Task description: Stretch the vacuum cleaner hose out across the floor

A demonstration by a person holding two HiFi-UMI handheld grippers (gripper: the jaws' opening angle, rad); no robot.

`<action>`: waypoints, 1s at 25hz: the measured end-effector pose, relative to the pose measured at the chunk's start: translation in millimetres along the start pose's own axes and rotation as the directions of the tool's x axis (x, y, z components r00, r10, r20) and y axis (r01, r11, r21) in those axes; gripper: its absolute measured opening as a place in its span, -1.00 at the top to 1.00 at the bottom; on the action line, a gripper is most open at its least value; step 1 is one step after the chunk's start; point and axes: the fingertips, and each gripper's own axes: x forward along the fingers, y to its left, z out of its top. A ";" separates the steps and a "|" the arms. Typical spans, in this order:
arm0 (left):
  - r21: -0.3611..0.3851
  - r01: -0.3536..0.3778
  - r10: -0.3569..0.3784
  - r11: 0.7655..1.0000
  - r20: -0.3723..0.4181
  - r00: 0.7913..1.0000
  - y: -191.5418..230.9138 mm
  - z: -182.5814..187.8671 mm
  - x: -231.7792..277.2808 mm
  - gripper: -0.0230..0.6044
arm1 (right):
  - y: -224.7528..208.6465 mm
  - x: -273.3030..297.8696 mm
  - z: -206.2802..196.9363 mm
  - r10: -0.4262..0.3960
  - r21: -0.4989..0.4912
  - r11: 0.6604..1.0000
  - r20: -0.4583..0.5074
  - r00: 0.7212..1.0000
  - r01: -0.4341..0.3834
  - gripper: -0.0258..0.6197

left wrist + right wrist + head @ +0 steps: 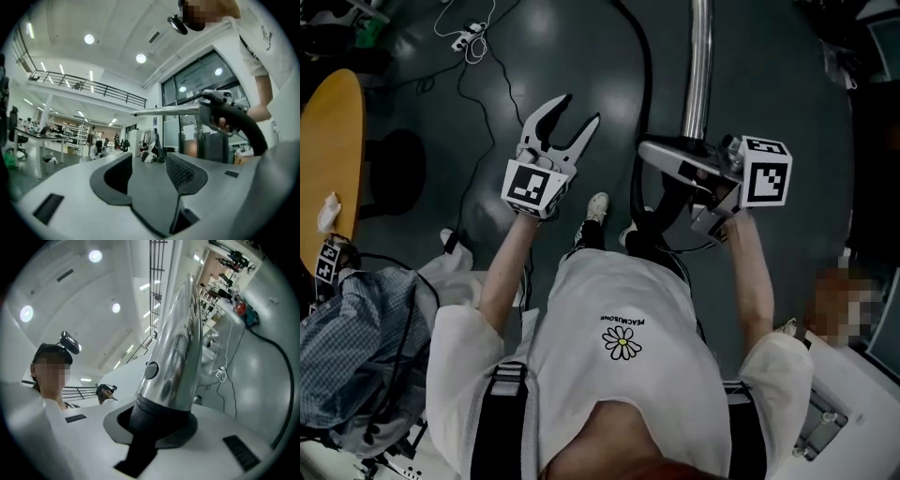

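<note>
With the right gripper [157, 420] clamped on the wand's black collar [154, 416] and the left gripper [578, 111] held open and empty, the hose [648, 75], trailing over the far floor, could be snagged around the feet or the collar twisted loose if it is pulled sharply.

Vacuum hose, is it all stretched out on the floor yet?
Not yet. Done: the right gripper is shut on the handle end of the metal wand. In hand: that wand, ready to be pulled along. Left: the black hose lies in a curve on the floor and needs drawing out straight. The left gripper is open and empty.
</note>
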 end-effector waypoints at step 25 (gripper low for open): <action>0.202 -0.013 0.006 0.979 0.038 0.999 -189.5 98.8 -220.9 0.20 | 269.3 24.3 -201.9 0.314 -0.317 0.903 0.026 0.949 -0.290 0.71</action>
